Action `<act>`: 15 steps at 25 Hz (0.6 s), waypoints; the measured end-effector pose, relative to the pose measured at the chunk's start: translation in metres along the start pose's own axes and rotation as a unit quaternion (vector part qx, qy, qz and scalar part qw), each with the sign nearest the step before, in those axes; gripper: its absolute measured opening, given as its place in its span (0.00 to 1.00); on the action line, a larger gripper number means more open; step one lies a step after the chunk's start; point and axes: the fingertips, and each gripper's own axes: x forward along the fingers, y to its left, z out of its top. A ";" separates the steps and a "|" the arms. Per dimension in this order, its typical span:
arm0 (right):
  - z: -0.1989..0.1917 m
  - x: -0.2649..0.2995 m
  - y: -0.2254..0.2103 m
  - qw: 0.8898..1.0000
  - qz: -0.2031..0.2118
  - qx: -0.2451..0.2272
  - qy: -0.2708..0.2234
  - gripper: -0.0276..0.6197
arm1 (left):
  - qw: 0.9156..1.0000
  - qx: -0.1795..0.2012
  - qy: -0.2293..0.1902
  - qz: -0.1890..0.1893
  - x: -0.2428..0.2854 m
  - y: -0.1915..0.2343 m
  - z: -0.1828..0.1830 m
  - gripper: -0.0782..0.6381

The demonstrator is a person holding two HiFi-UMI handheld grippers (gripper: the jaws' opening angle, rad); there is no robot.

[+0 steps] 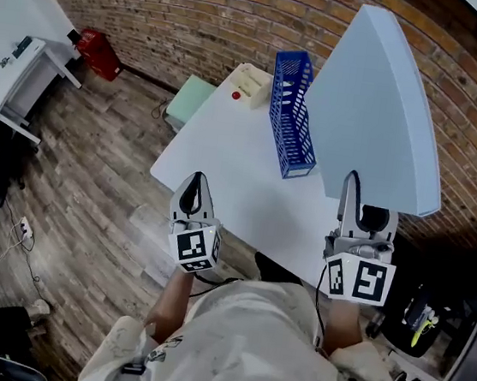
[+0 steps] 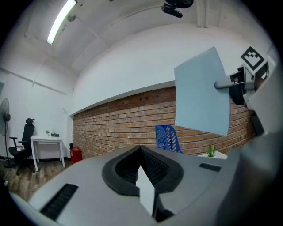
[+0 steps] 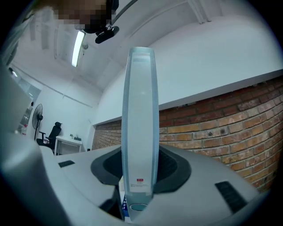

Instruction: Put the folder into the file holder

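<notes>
We count one pale blue folder (image 1: 378, 108), clamped by its lower edge between the jaws of the right gripper (image 1: 353, 184) and held up in the air over the right side of the one white table (image 1: 224, 166). One blue file holder (image 1: 293, 114) stands on that table just left of the folder, apart from it, and one beige box (image 1: 250, 83) sits at the far end. Of the two grippers, the left gripper (image 1: 193, 184) has its jaws together on nothing, near the table's front edge.
</notes>
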 end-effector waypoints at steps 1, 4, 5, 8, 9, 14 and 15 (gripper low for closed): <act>0.004 0.005 -0.001 1.000 0.001 0.003 -0.008 0.30 | 1.000 0.002 -0.003 0.000 0.004 -0.001 0.003 0.12; 0.014 0.019 -0.003 0.999 0.004 0.010 -0.030 0.30 | 1.000 0.009 -0.008 0.001 0.013 -0.002 0.009 0.12; 0.017 0.024 -0.003 0.999 0.005 0.012 -0.036 0.30 | 1.000 0.010 -0.010 0.002 0.016 -0.002 0.011 0.12; 0.020 0.038 -0.003 0.999 0.009 0.015 -0.048 0.30 | 1.000 0.014 -0.011 0.005 0.022 -0.002 0.013 0.12; 0.021 0.041 -0.003 0.999 0.010 0.016 -0.051 0.30 | 1.000 0.015 -0.011 0.006 0.023 -0.002 0.013 0.12; 0.019 0.060 0.001 0.998 0.019 0.020 -0.054 0.30 | 1.000 0.018 -0.008 0.017 0.023 0.003 0.013 0.12; 0.017 0.063 0.003 0.998 0.021 0.019 -0.052 0.30 | 1.000 0.018 -0.006 0.020 0.023 0.005 0.012 0.12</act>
